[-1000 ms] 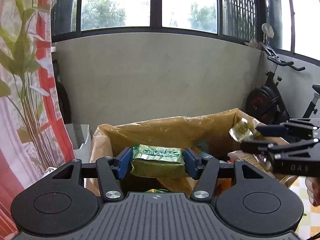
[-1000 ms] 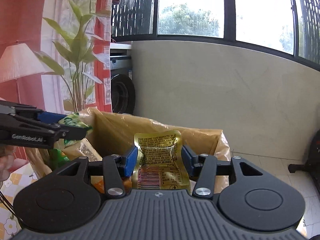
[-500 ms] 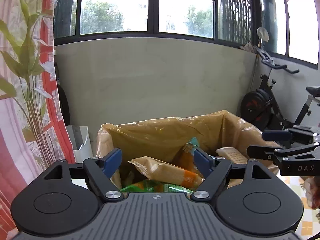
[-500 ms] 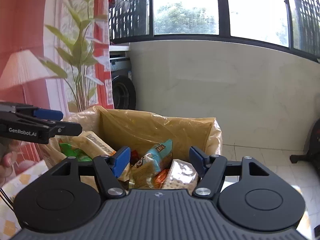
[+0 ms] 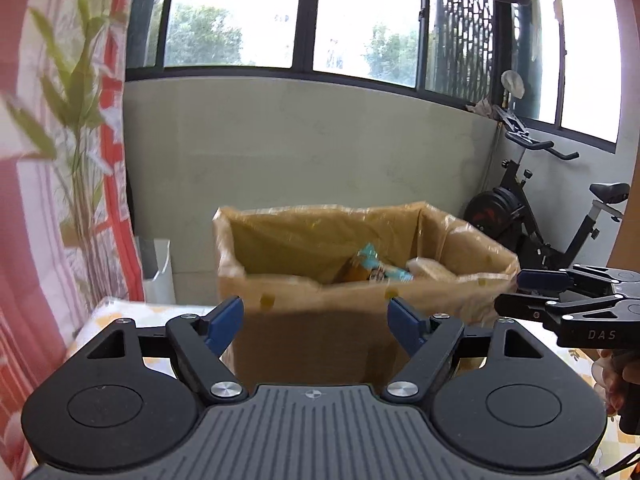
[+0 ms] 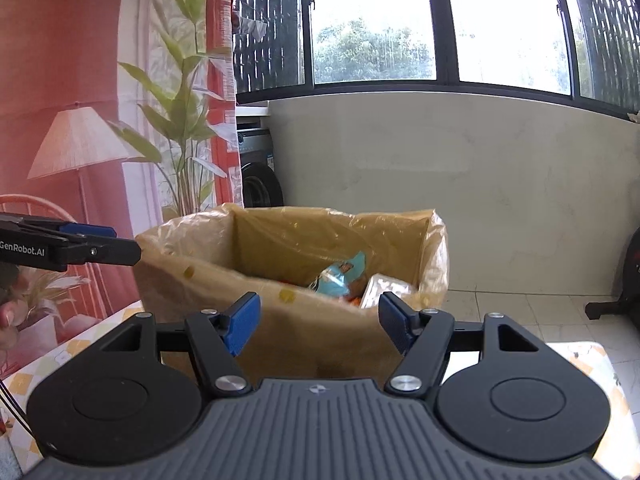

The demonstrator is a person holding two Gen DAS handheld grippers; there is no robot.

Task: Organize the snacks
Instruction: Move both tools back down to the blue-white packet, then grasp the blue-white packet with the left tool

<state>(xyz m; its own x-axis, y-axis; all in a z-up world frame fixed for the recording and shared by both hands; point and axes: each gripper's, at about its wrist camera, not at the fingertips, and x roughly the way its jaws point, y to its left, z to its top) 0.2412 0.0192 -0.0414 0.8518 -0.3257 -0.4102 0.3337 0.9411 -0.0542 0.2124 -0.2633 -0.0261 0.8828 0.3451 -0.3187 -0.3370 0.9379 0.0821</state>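
Observation:
A cardboard box lined with yellow plastic stands on the table ahead of both grippers. Several snack packets lie inside, among them a light blue one and a pale cracker pack. My left gripper is open and empty, pulled back in front of the box. My right gripper is open and empty too, also short of the box's near wall. Each gripper shows from the side in the other's view, the right one and the left one.
A patterned tablecloth covers the table under the box. A red curtain with a plant print hangs at the left. An exercise bike stands at the right by the grey wall. A washing machine sits behind the box.
Both grippers opened and dropped their packets, a green one and a gold one, into the box. Both have since drawn back and up, so the box looks farther away.

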